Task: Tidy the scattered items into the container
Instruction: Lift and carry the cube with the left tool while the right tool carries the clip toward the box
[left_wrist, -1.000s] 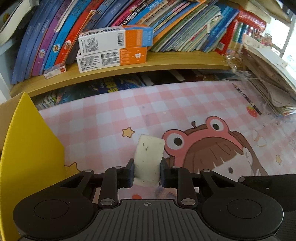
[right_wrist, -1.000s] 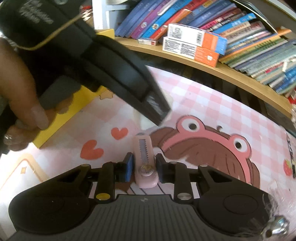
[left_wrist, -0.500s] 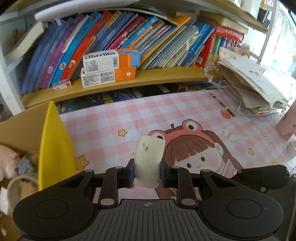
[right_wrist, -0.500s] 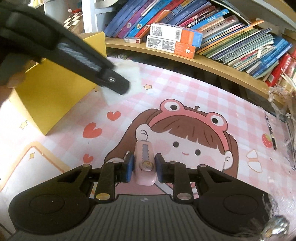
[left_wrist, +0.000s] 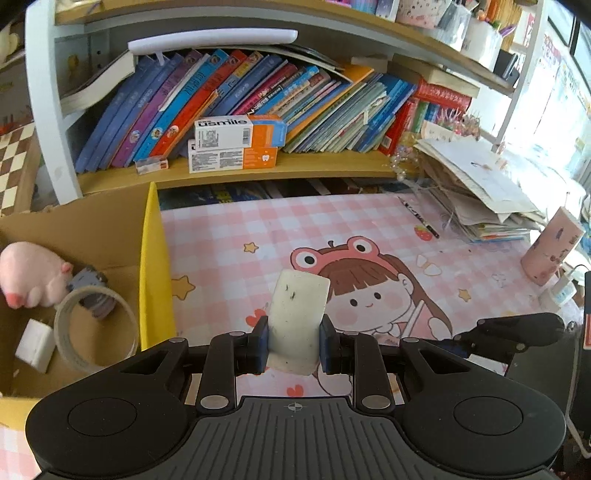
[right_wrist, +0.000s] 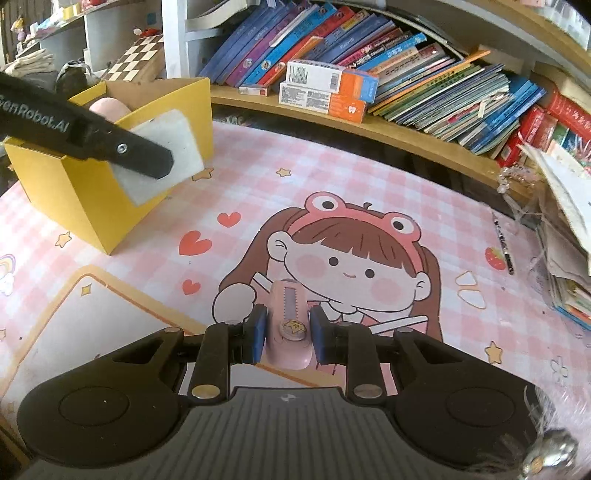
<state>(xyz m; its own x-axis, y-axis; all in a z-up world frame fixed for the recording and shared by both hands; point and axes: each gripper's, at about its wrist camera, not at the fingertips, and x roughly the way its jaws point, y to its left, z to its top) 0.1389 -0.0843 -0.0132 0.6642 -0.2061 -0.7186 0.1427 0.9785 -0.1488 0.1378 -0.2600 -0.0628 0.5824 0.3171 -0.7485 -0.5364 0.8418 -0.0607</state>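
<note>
I am reading "usmile" on the upper white-and-orange box (left_wrist: 240, 132) on the shelf, and "GenRobot.AI" along my left gripper (right_wrist: 146, 162).

Counting what is showing around the two grippers

Two grippers are showing, the left gripper (left_wrist: 294, 341) and the right gripper (right_wrist: 287, 334); each is gripping one thing, one eraser (left_wrist: 298, 317) and one pink cutter (right_wrist: 289, 326). One yellow box (left_wrist: 154, 280) is sitting left of the left one, holding one plush toy (left_wrist: 31, 275), one tape roll (left_wrist: 96, 328) and one white block (left_wrist: 35, 345). Ahead, two toothpaste boxes (left_wrist: 236, 146) are lying stacked.
</note>
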